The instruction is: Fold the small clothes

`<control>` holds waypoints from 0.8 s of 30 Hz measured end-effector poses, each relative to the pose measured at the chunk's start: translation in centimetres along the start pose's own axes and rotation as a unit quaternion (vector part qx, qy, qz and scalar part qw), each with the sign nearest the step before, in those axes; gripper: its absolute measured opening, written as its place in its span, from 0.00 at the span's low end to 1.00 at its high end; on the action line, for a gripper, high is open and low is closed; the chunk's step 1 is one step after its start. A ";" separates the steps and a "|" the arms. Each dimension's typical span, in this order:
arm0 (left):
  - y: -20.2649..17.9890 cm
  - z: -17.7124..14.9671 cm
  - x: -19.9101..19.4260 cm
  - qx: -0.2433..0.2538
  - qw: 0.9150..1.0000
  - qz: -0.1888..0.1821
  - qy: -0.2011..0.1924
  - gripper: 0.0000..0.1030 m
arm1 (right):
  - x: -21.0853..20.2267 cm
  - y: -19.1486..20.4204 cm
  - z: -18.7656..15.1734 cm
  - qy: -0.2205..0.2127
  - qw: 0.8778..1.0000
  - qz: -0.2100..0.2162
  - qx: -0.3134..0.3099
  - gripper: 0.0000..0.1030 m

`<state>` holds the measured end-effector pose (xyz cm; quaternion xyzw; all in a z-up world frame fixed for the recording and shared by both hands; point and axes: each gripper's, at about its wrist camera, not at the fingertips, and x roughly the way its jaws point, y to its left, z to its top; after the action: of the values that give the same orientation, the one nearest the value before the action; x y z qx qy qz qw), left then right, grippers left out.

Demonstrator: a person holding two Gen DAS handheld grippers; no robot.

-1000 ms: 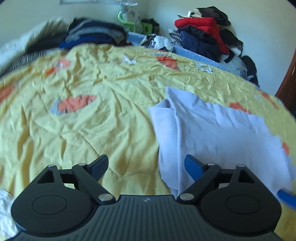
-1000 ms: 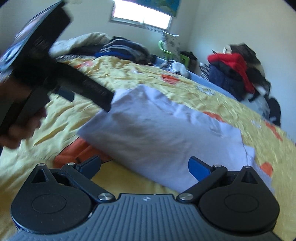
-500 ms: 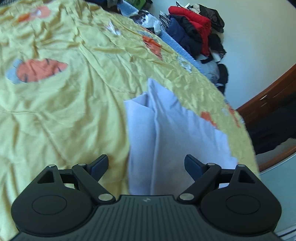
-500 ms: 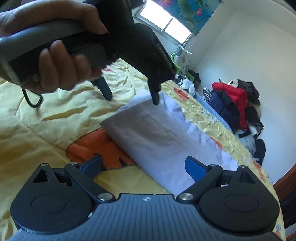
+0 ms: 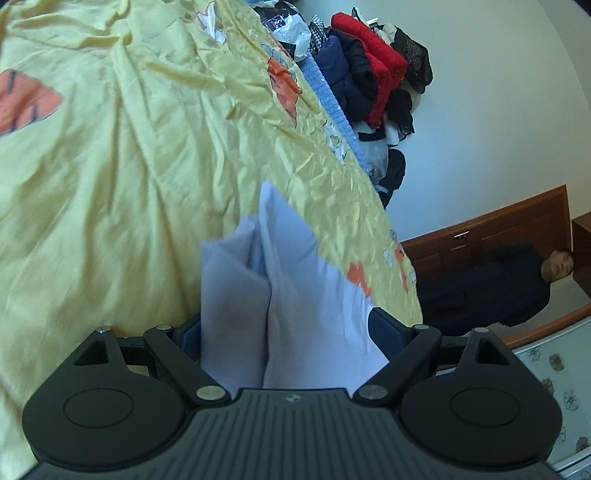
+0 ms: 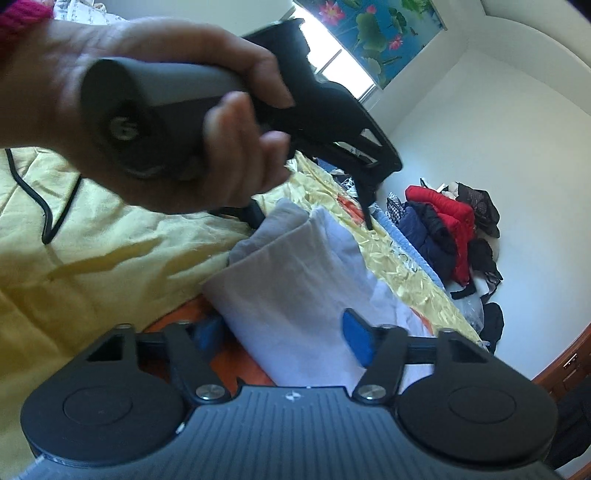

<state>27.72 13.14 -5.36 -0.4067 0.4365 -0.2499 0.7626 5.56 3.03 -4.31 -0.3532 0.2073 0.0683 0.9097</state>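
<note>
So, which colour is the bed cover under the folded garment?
Yellow with orange patches; the bed cover shows best in the left wrist view.

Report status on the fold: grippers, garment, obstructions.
Left gripper open, straddling the pale garment. Right gripper closing around its folded edge, not yet pinched. Nothing blocking on the yellow bedspread.

Bedspread (image 5: 122, 192) lies open (clothes pile (image 5: 373, 74) blocks edge).

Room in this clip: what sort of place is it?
Most likely a home bedroom. A yellow bedspread covers a wide bed, clothes are piled against the white wall, and a window with a lotus-print blind sits above.
</note>
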 end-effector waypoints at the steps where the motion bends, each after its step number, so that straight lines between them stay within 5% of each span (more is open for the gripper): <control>1: -0.1 0.3 0.3 0.004 1.000 0.002 0.000 0.87 | 0.1 0.1 0.1 0.001 1.000 0.000 -0.001 0.52; 12: -1.9 1.9 3.2 0.068 0.997 0.028 0.002 0.81 | 1.5 0.4 0.8 -0.001 1.000 0.013 -0.006 0.32; 17: -1.4 2.5 3.4 0.065 0.996 0.057 -0.008 0.35 | 1.9 0.5 1.1 -0.003 1.000 0.018 -0.014 0.26; 20: -1.3 2.6 3.5 0.073 0.994 0.076 -0.006 0.11 | 2.1 0.5 1.1 -0.006 1.000 0.023 -0.013 0.14; 24: -1.9 2.1 3.4 0.088 0.992 0.093 -0.013 0.07 | 1.7 0.5 1.0 -0.014 1.000 0.024 -0.010 0.09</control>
<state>31.19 10.50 -4.73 -0.2988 0.4386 -0.2106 0.8210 7.29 4.01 -4.69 -0.3566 0.2024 0.0975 0.9068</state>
